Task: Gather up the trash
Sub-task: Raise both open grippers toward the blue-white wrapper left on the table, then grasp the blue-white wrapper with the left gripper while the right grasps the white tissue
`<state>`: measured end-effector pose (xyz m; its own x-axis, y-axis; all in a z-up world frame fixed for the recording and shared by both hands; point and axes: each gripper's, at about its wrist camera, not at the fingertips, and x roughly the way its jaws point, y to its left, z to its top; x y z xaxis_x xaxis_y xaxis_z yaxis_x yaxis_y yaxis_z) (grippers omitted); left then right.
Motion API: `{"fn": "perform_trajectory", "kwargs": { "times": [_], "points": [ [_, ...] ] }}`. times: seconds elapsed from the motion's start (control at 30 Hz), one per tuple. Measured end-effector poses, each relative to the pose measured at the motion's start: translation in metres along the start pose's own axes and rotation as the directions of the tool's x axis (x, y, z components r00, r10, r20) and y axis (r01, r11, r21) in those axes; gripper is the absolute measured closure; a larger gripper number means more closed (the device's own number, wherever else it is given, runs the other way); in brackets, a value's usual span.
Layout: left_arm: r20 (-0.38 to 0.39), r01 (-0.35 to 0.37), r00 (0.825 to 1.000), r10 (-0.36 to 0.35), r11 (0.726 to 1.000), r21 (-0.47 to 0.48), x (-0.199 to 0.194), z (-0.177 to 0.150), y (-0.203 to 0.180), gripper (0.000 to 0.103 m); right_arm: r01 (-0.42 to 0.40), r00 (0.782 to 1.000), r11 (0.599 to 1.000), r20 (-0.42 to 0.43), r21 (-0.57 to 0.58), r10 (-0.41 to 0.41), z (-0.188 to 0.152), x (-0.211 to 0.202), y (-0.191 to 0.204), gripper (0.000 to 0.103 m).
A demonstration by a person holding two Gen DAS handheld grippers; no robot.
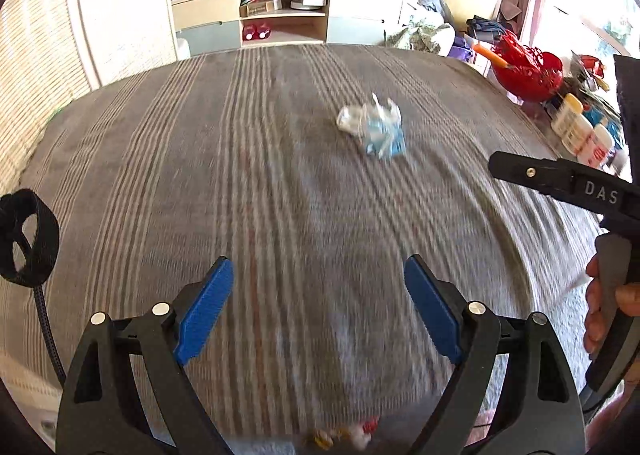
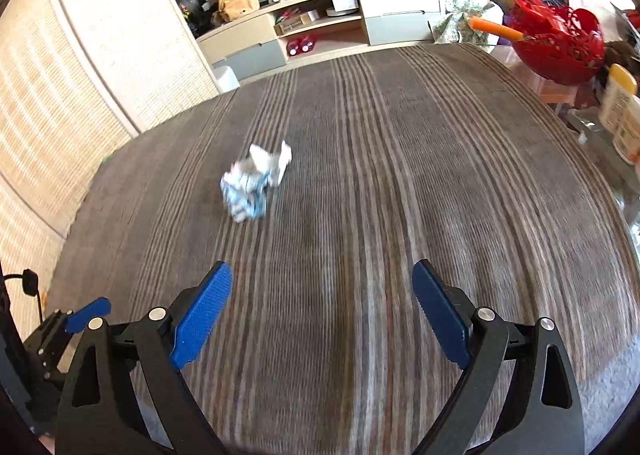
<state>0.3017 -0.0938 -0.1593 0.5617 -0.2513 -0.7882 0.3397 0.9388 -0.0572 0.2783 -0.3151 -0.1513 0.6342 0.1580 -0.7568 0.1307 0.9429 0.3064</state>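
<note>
A crumpled white and blue wrapper [image 1: 372,129] lies on the striped grey-brown cloth [image 1: 200,175]; it also shows in the right wrist view [image 2: 254,183]. My left gripper [image 1: 319,291] is open and empty, well short of the wrapper, which lies ahead and a little right. My right gripper [image 2: 322,295] is open and empty, with the wrapper ahead and to its left. The right gripper's black body [image 1: 560,179] shows at the right edge of the left wrist view. One left gripper fingertip [image 2: 90,311] shows at the lower left of the right wrist view.
A red basket [image 2: 560,43] with an orange stick stands at the cloth's far right edge, with bottles [image 1: 576,127] beside it. A TV cabinet [image 1: 288,15] stands beyond the far edge. A woven wall panel [image 2: 80,75] runs along the left. Small colourful bits [image 1: 344,435] lie near the front edge.
</note>
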Motion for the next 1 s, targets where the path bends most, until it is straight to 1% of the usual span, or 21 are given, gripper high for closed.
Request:
{"fn": "perform_trajectory", "kwargs": {
  "times": [0.07,0.13,0.3,0.37,0.43,0.47,0.5,0.53,0.6,0.63,0.7,0.73,0.77,0.8,0.83,0.93,1.0],
  "points": [
    [0.003,0.003,1.000,-0.003,1.000,0.003,0.010,0.012,-0.002,0.021,-0.019,1.000,1.000,-0.017,0.015,0.019,0.011,0.013,-0.005,0.011],
    [0.008,0.024,1.000,-0.024,1.000,0.007,0.019,0.022,-0.003,0.022,-0.011,1.000,1.000,-0.024,0.015,0.012,0.021,0.023,-0.008,0.011],
    [0.010,0.042,0.999,-0.042,0.999,0.018,0.048,0.045,-0.009,0.034,-0.007,1.000,1.000,-0.026,0.020,0.008,0.042,0.044,-0.010,0.011],
    [0.005,0.050,0.999,-0.051,0.998,0.026,0.057,0.052,-0.012,0.037,-0.009,0.999,1.000,-0.031,0.018,0.010,0.048,0.051,-0.010,0.013],
    [0.000,0.055,0.998,-0.055,0.998,0.040,0.065,0.057,-0.018,0.038,-0.017,0.999,1.000,-0.040,0.026,0.018,0.050,0.056,-0.013,0.025],
    [-0.003,0.062,0.998,-0.062,0.997,0.044,0.069,0.060,-0.021,0.039,-0.024,0.999,0.999,-0.044,0.036,0.026,0.051,0.059,-0.015,0.029],
    [-0.006,0.078,0.997,-0.078,0.996,0.043,0.073,0.062,-0.023,0.043,-0.030,0.998,0.998,-0.044,0.047,0.032,0.052,0.061,-0.017,0.034],
    [-0.008,0.087,0.996,-0.087,0.995,0.040,0.075,0.063,-0.024,0.045,-0.034,0.998,0.998,-0.043,0.052,0.036,0.054,0.063,-0.018,0.036],
    [-0.007,0.102,0.995,-0.102,0.994,0.030,0.081,0.067,-0.026,0.052,-0.038,0.999,0.998,-0.035,0.056,0.040,0.056,0.064,-0.020,0.037],
    [-0.008,0.107,0.994,-0.107,0.994,0.028,0.083,0.067,-0.027,0.054,-0.038,0.999,0.998,-0.036,0.053,0.039,0.056,0.065,-0.020,0.037],
    [-0.016,0.120,0.993,-0.120,0.992,0.026,0.090,0.070,-0.029,0.062,-0.039,0.998,0.998,-0.042,0.047,0.041,0.059,0.068,-0.020,0.037],
    [-0.020,0.126,0.992,-0.126,0.992,0.026,0.093,0.072,-0.029,0.064,-0.039,0.998,0.998,-0.044,0.044,0.041,0.061,0.069,-0.019,0.037],
    [-0.025,0.137,0.990,-0.137,0.990,0.026,0.096,0.073,-0.030,0.068,-0.040,0.998,0.998,-0.045,0.043,0.042,0.062,0.071,-0.018,0.037],
    [-0.032,0.149,0.988,-0.149,0.988,0.028,0.099,0.074,-0.031,0.080,-0.043,0.998,0.998,-0.045,0.045,0.045,0.064,0.072,-0.018,0.037],
    [-0.037,0.158,0.987,-0.156,0.987,0.030,0.101,0.074,-0.032,0.084,-0.050,0.998,0.998,-0.046,0.046,0.052,0.065,0.074,-0.016,0.037],
    [-0.026,0.161,0.987,-0.160,0.986,0.032,0.096,0.074,-0.028,0.085,-0.059,0.997,0.997,-0.048,0.040,0.061,0.070,0.080,-0.010,0.036],
    [-0.013,0.143,0.990,-0.142,0.989,0.043,0.091,0.073,-0.023,0.085,-0.069,0.996,0.997,-0.049,0.029,0.071,0.072,0.085,-0.004,0.036]
  ]
}}
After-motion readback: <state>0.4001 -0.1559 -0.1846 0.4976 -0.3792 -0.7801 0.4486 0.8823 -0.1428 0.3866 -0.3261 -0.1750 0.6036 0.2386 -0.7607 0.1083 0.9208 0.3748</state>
